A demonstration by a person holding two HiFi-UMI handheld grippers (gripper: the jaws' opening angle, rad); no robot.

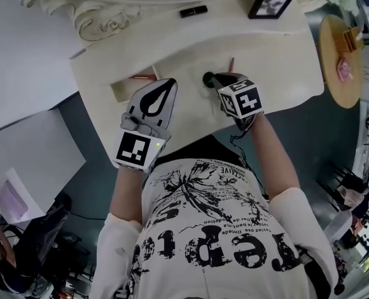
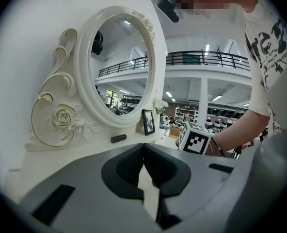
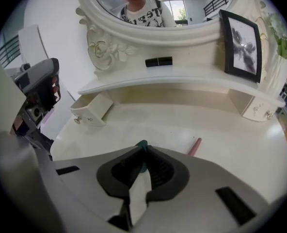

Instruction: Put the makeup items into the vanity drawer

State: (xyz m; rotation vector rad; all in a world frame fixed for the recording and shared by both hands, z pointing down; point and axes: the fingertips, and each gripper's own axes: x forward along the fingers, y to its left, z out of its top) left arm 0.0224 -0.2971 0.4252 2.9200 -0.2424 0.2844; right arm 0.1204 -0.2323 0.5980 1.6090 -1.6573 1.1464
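Note:
A small dark green makeup item (image 3: 141, 144) sits pinched at the tips of my right gripper (image 3: 144, 153), which is shut on it just above the white vanity top (image 3: 182, 125). From the head view it shows as a dark round thing (image 1: 207, 78) ahead of the right gripper (image 1: 215, 80). A pink pencil (image 3: 194, 146) lies just right of it. The small drawer (image 3: 91, 109) stands open at the left, with a pink item (image 1: 144, 78) inside. My left gripper (image 1: 171, 83) hovers beside the drawer, jaws shut and empty (image 2: 143, 148). A black lipstick (image 1: 193, 11) lies on the upper shelf.
An oval mirror (image 2: 119, 67) with a carved rose frame rises behind the shelf. A black photo frame (image 1: 272, 0) stands at the shelf's right end. A round wooden side table (image 1: 341, 58) sits right of the vanity. A second closed drawer (image 3: 260, 111) is at the right.

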